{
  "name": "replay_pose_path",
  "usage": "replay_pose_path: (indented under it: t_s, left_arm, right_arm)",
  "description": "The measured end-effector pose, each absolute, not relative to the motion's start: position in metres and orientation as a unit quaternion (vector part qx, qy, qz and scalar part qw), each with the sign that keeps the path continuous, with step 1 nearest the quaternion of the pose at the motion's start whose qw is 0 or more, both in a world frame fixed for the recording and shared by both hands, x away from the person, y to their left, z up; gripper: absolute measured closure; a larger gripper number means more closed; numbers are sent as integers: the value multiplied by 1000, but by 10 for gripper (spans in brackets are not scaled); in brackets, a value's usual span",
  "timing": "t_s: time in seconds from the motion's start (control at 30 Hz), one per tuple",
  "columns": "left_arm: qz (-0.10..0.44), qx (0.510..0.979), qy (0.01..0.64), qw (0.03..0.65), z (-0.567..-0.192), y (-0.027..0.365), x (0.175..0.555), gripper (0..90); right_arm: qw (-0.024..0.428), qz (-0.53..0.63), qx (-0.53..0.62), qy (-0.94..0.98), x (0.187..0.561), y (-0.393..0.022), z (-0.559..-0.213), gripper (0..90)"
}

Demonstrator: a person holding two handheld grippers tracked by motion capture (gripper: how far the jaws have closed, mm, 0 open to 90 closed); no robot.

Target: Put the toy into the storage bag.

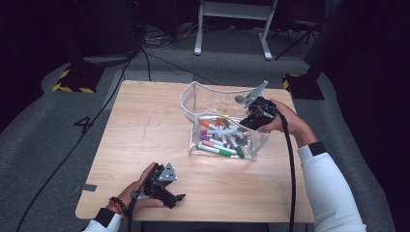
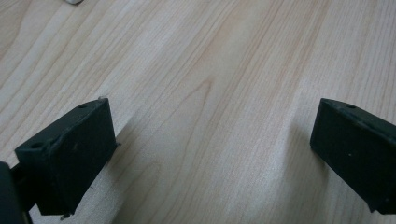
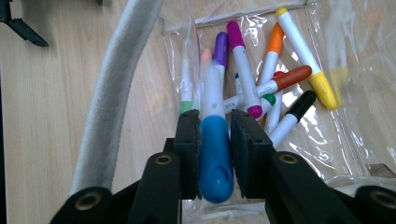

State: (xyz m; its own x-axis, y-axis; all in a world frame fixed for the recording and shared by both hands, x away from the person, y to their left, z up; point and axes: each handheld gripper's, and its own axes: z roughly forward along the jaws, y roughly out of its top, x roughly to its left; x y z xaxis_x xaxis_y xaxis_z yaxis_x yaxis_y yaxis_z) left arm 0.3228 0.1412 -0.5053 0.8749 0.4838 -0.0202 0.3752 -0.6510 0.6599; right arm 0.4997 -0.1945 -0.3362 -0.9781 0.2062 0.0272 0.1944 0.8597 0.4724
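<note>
A clear plastic pouch stands open on the wooden table, with several coloured markers lying inside. My right gripper reaches into the pouch from its right side. In the right gripper view its jaws are shut on a white marker with a blue cap, which points down toward the other markers. The pouch's pale fabric rim curves past on the left. My left gripper rests near the table's front left edge. It is open over bare wood with nothing between its fingers.
The table's front edge runs just below the left hand. Grey carpet surrounds the table, with black cables trailing at the left. A white stand and a yellow-and-black striped base sit beyond the far edge.
</note>
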Motion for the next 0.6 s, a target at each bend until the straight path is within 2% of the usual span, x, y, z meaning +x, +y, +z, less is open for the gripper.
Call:
replay_pose_path:
  t_s: [0.47, 0.6]
  left_arm:
    - [79, 905, 237, 345, -505, 141, 323, 4]
    - [79, 905, 237, 345, -505, 141, 323, 4]
  right_arm:
    - [61, 244, 140, 958, 502, -198, -333, 558]
    - [83, 254, 162, 950, 505, -200, -333, 439]
